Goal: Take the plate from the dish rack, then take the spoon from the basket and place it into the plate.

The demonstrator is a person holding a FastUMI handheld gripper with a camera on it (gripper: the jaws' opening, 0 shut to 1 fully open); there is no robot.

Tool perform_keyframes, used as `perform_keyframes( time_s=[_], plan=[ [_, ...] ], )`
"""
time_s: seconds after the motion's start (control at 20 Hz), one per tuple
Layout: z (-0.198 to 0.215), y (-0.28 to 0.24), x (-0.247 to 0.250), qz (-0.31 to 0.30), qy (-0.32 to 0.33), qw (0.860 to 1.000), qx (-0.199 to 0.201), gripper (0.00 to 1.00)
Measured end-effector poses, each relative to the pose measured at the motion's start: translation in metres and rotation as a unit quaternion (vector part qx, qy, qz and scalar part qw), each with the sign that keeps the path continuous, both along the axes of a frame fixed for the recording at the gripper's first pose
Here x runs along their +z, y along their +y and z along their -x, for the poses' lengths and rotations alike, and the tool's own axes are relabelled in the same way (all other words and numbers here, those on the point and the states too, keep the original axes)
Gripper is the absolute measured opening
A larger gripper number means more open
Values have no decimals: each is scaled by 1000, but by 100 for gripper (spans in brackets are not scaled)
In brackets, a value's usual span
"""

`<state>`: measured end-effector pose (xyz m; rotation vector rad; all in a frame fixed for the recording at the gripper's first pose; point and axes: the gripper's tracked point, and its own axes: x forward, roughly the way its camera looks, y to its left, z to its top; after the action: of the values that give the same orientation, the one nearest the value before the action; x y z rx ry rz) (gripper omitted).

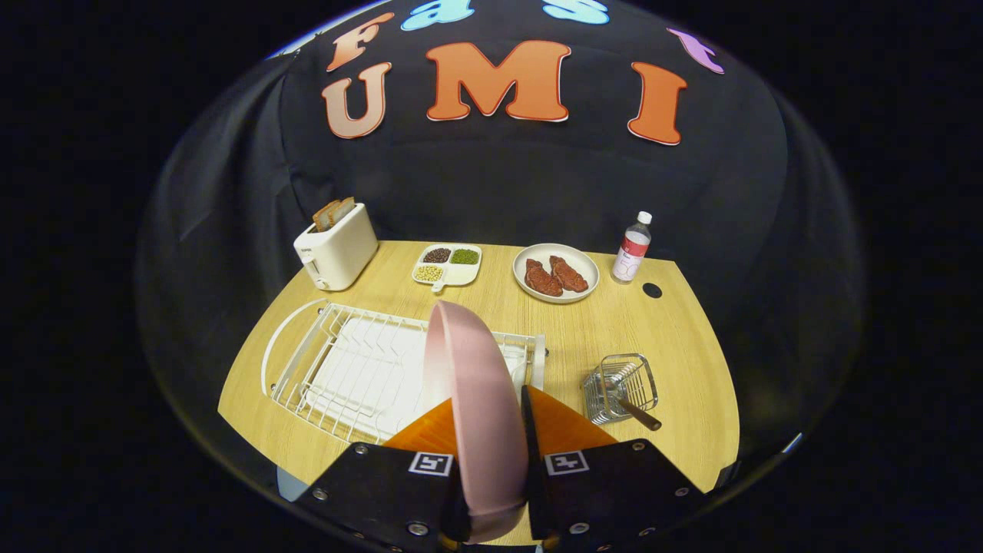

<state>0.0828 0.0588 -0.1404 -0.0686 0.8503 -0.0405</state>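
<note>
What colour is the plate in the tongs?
Pale pink plate, clearest in the gripper view.

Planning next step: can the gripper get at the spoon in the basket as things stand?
Probably not yet. The gripper is shut on the pink plate, held on edge between its fingers. The spoon pokes out of the wire basket unobstructed, beside the dish rack.

No writing can be read on the things here. The bottle (pixel 632 248) at the back of the tabletop (pixel 676 346) carries a red-and-white label, too small to make out. Each side of the tongs (pixel 491 430) bears a square black-and-white marker pattern, no words.
</note>
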Motion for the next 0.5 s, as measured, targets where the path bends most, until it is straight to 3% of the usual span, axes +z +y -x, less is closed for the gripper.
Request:
perform_keyframes(
  time_s=[0.5],
  plan=[
    [96, -22, -35, -68, 21, 997, 13, 29]
  ],
)
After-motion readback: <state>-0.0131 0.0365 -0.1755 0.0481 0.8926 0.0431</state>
